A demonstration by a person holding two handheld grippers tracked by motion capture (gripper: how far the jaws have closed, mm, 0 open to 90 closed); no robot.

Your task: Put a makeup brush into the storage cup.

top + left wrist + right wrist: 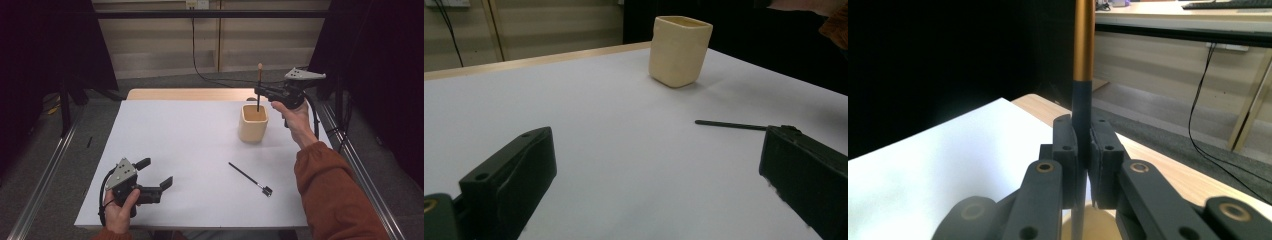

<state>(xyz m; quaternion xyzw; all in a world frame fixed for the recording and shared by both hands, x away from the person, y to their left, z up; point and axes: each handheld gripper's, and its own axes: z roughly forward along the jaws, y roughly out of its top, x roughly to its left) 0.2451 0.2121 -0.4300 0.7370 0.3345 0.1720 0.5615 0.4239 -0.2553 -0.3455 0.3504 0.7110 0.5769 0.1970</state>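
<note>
A cream cup (253, 123) stands on the white table top (190, 150) at the right rear; it is also in the left gripper view (679, 50). My right gripper (259, 92) is shut on an upright brush (259, 87) with a dark lower shaft and a gold upper part (1083, 40), held over the cup with its lower end inside the rim. A second black brush (250, 179) lies flat on the table in front of the cup, its handle showing beside my jaw (729, 124). My left gripper (156, 173) rests open at the front left, nothing between its jaws.
A wooden table edge (190, 94) shows beyond the white top. A black cable (200, 70) runs down the back wall to the floor. Metal rails (45, 170) flank the table on both sides.
</note>
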